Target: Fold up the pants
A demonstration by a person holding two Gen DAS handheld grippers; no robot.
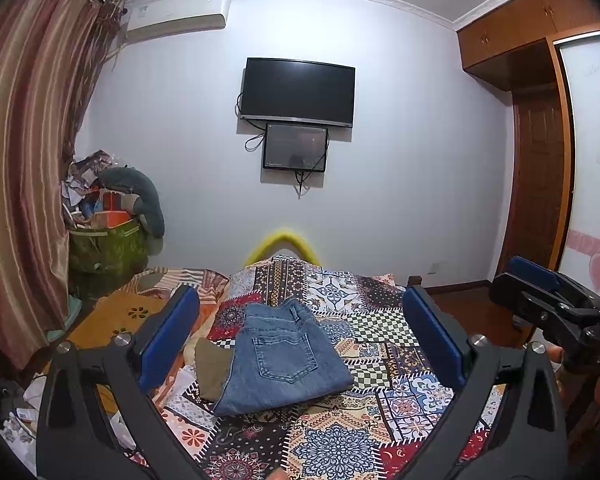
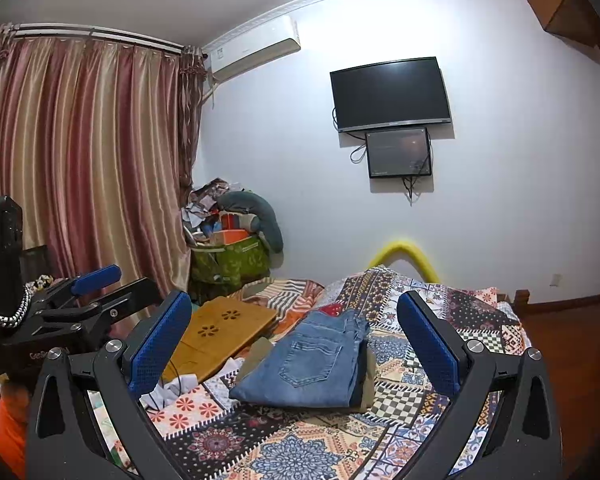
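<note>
Already folded, the jeans [image 1: 280, 356] lie mid-frame on the patchwork bedspread [image 1: 380, 420], partly over an olive garment [image 1: 212, 372]. Left gripper [image 1: 300, 344] and right gripper [image 2: 296, 344] hover released, empty; any careless brush could undo the fold.

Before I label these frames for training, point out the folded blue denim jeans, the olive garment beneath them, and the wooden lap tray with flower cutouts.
folded blue denim jeans [image 1: 285, 356]: left wrist view, back pocket.
olive garment [image 1: 212, 368]: left wrist view, exposed left edge.
wooden lap tray [image 2: 224, 330]: right wrist view, top surface between cutouts.
</note>
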